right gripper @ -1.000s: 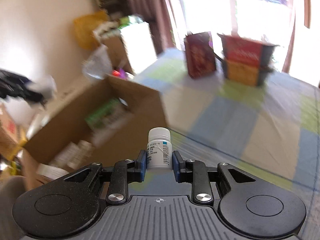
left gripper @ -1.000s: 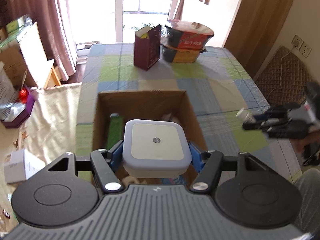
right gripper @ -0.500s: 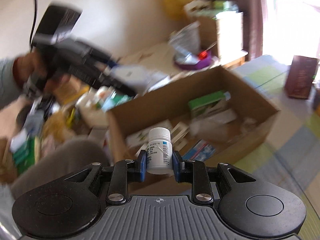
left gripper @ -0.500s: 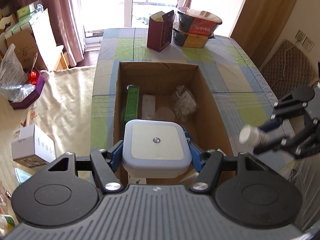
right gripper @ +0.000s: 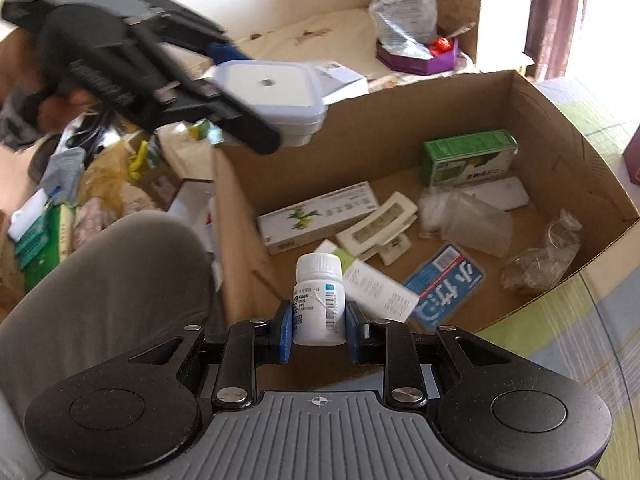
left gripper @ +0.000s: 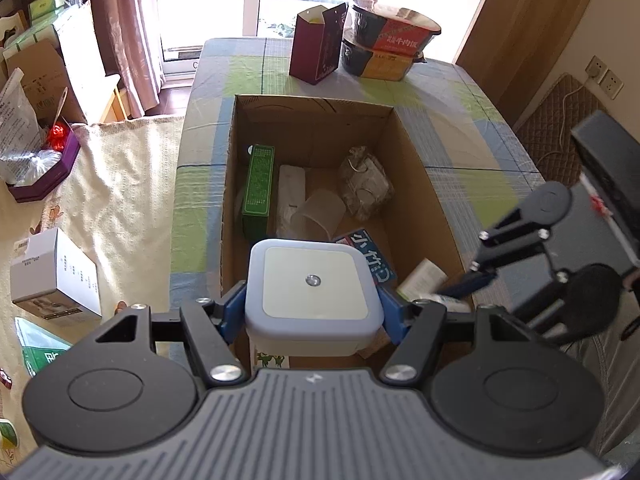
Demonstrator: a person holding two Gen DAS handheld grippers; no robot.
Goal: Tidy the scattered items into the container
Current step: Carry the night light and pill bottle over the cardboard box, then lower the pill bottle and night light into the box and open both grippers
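An open cardboard box [left gripper: 308, 112] [right gripper: 560, 128] stands on the checked tablecloth and holds several items: a green carton [left gripper: 258, 184], a blue packet [right gripper: 444, 284], a clear bag [left gripper: 364, 184]. My left gripper [left gripper: 310, 312] is shut on a square lavender lidded container [left gripper: 310, 284], held above the box's near end. That container [right gripper: 268, 92] also shows at upper left in the right wrist view. My right gripper [right gripper: 318, 332] is shut on a small white pill bottle [right gripper: 318, 300], at the box's near rim. In the left wrist view the right gripper [left gripper: 456, 294] hangs at the box's right rim.
A maroon paper bag [left gripper: 316, 48] and two stacked instant-noodle bowls [left gripper: 388, 44] stand at the table's far end. Left of the table lie a white carton [left gripper: 56, 276], a purple tray [left gripper: 44, 172] and other clutter. A person's knee [right gripper: 108, 280] is close to the box.
The left gripper has risen with the container, so more of the box's inside shows. The right gripper has swung left and down toward the box's near rim with the bottle.
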